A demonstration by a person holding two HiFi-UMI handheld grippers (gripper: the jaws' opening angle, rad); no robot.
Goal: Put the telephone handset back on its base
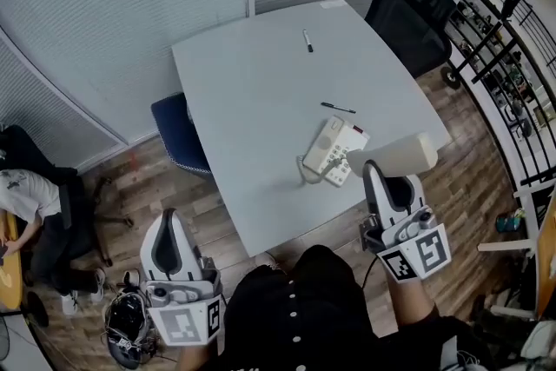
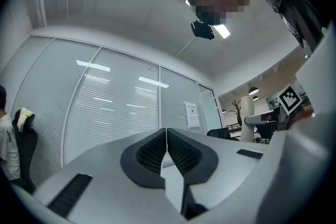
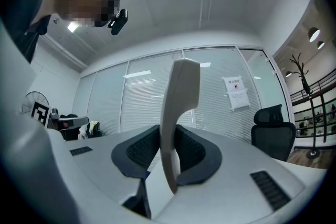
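The cream telephone base (image 1: 333,150) with its keypad lies near the front right of the pale table (image 1: 252,100), and a cord curls at its near side. My right gripper (image 1: 376,174) is shut on the cream handset (image 1: 395,155), held in the air just right of the base by the table's front edge. In the right gripper view the handset (image 3: 178,113) stands upright between the dark pads of the right gripper (image 3: 168,152). My left gripper (image 1: 168,223) hangs low by my body, off the table to the left. Its jaws (image 2: 166,136) are shut on nothing.
Two pens (image 1: 307,41) (image 1: 338,108) lie on the table beyond the phone. A blue chair (image 1: 178,130) sits at the table's left edge and a black office chair (image 1: 413,13) at the far right. A person (image 1: 26,195) sits at the far left. Glass walls with blinds stand behind.
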